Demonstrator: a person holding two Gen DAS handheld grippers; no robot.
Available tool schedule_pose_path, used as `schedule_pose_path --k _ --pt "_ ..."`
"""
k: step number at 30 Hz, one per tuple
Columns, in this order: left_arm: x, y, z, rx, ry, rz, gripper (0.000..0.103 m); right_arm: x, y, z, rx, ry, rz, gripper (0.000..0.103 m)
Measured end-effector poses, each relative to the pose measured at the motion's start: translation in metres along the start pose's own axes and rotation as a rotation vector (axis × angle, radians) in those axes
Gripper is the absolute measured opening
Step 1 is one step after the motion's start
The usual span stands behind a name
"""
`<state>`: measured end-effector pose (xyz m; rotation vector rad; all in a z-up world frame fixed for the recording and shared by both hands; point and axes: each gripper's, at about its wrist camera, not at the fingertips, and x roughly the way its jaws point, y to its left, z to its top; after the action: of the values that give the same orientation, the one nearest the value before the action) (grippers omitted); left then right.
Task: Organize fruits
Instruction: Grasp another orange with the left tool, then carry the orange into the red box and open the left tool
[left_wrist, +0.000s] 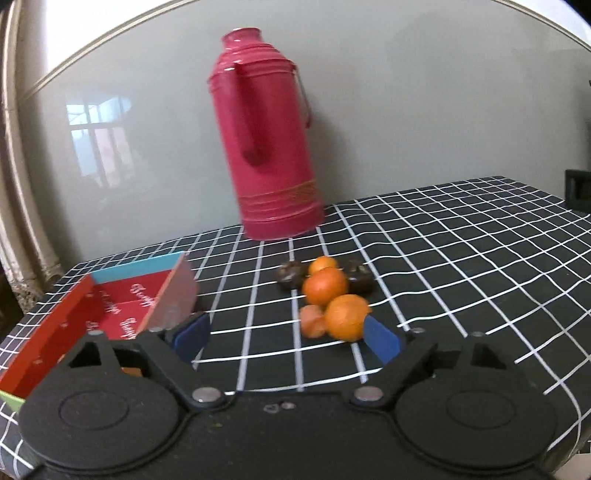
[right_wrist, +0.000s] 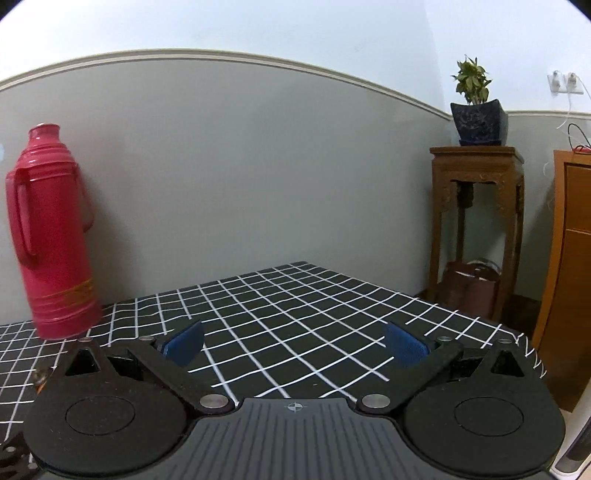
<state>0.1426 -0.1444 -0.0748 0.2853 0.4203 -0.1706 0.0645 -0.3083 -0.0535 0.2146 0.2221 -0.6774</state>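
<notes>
Several oranges (left_wrist: 325, 286) and two dark brown fruits (left_wrist: 291, 275) lie clustered on the black checked tablecloth (left_wrist: 461, 258) in the left wrist view. The nearest orange (left_wrist: 347, 316) sits just ahead of my left gripper (left_wrist: 286, 338), close to the right blue pad (left_wrist: 382, 339). Its jaws stand open and nothing is between them. A red box (left_wrist: 114, 306) with a blue end wall lies open at the left, beside the left pad. My right gripper (right_wrist: 295, 343) is open over bare cloth, with no fruit in its view.
A tall pink-red thermos (left_wrist: 271, 147) stands at the back of the table against the grey wall, also seen as the thermos (right_wrist: 51, 236) at the left. Beyond the table's right edge stand a wooden plant stand (right_wrist: 476, 229) with a potted plant (right_wrist: 476, 110) and a cabinet (right_wrist: 569, 277).
</notes>
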Motion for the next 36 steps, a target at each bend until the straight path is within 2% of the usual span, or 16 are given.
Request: schedule_pose_path --k 2,5,13,17,18,19,23,27,36 --pt "0.004 -0.007 0.002 0.002 -0.007 -0.003 0.081 0.002 -0.006 0.001 0.017 0.006 0.006 0.103" --pt "0.011 -0.017 0.009 0.009 -0.015 -0.011 0.075 0.004 -0.014 0.001 0.034 0.015 0.004 0.103" --pt "0.037 -0.034 0.010 -0.016 0.062 -0.047 0.066 0.008 -0.019 0.003 0.051 0.047 0.048 0.103" --pt "0.046 -0.038 0.010 -0.022 0.087 -0.066 0.065 0.009 -0.019 0.003 0.044 0.050 0.063 0.103" --pt "0.047 -0.039 0.010 -0.023 0.091 -0.070 0.062 0.010 -0.019 0.003 0.043 0.049 0.063 0.103" --pt "0.050 -0.040 0.010 -0.025 0.099 -0.079 0.055 0.010 -0.020 0.002 0.043 0.048 0.061 0.103" --pt "0.055 -0.039 0.009 -0.039 0.118 -0.075 0.052 0.014 -0.023 0.002 0.049 0.057 0.054 0.103" --pt "0.057 -0.035 0.011 -0.056 0.117 -0.051 0.029 0.015 -0.026 0.002 0.059 0.067 0.051 0.103" --pt "0.057 -0.021 0.012 -0.134 0.125 -0.088 0.028 0.014 -0.027 0.001 0.059 0.072 0.057 0.103"
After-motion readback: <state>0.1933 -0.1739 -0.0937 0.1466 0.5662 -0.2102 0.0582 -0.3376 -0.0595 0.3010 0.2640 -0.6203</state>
